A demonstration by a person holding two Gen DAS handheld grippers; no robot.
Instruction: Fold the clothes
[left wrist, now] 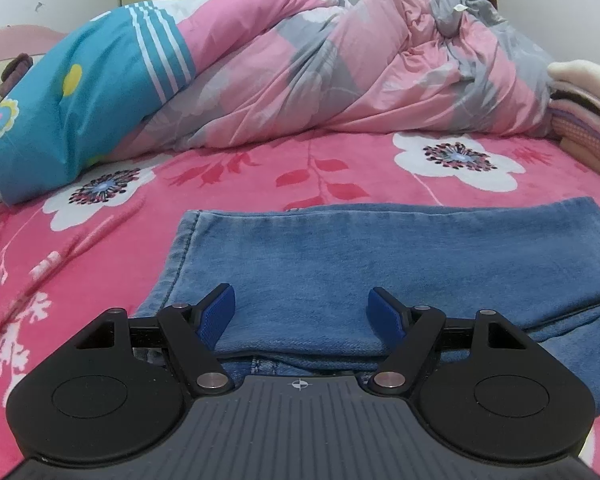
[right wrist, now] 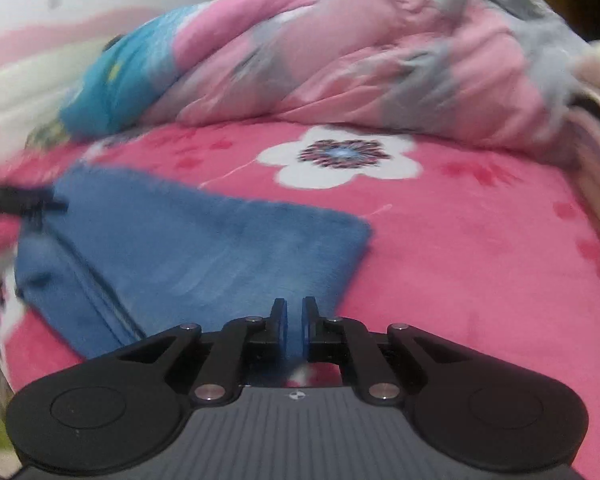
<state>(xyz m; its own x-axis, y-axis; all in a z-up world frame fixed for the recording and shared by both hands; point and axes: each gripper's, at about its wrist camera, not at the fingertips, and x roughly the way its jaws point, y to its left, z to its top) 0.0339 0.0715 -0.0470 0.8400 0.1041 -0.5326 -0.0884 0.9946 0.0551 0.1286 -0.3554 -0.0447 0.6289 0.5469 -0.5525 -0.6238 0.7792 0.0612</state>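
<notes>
Blue jeans [left wrist: 360, 264] lie folded flat on the pink flowered bedspread [left wrist: 80, 248]. My left gripper [left wrist: 303, 300] hovers open just over their near edge, blue pads wide apart and nothing between them. In the blurred right wrist view the jeans [right wrist: 204, 248] spread to the left and ahead, and their near edge narrows into my right gripper [right wrist: 295, 306]. Its jaws are almost together, with a strip of denim pinched between the pads. A black blurred shape [right wrist: 20, 200] touches the far left corner of the jeans.
A bunched pink and grey quilt [left wrist: 340, 60] with a teal striped end [left wrist: 80, 100] fills the back of the bed. A stack of folded textiles [left wrist: 588, 116] sits at the right edge. Pale wall stands behind.
</notes>
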